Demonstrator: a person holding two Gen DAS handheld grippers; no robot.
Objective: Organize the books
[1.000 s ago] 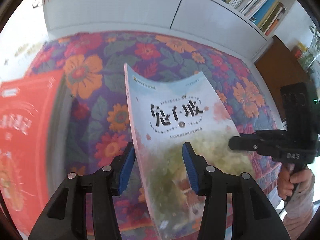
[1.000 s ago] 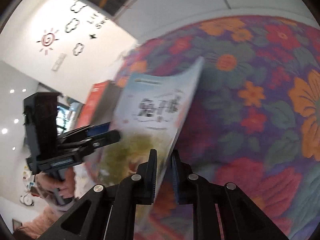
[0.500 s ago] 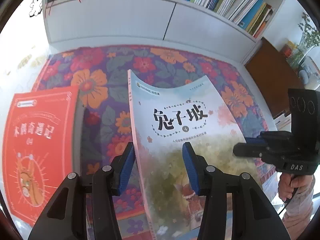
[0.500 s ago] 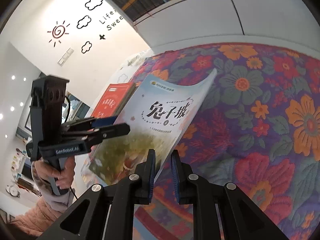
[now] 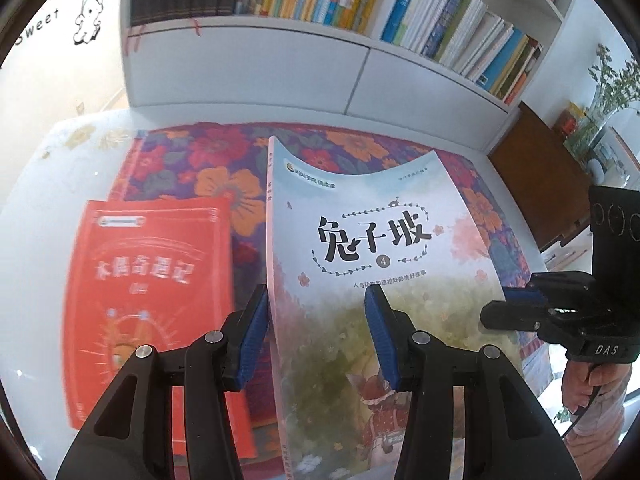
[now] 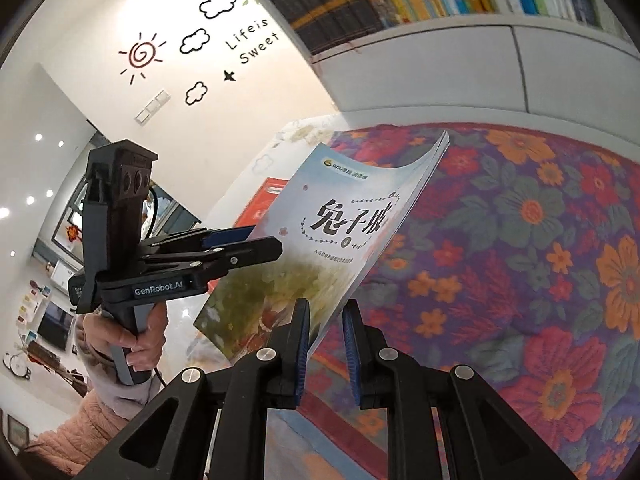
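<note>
While the red book [image 5: 160,308] lies flat on the floral cloth [image 5: 224,184], left gripper [image 5: 316,340] straddles the pale-blue book [image 5: 380,280] at its spine edge, grip unclear; right gripper [image 6: 326,344] pinches its page edge. Raise both level, avoid cover sag, aim at shelf [image 5: 360,8].

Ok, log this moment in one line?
pale-blue illustrated paperback lifted | right gripper shut on its edge | left gripper astride spine | red paperback on table
</note>
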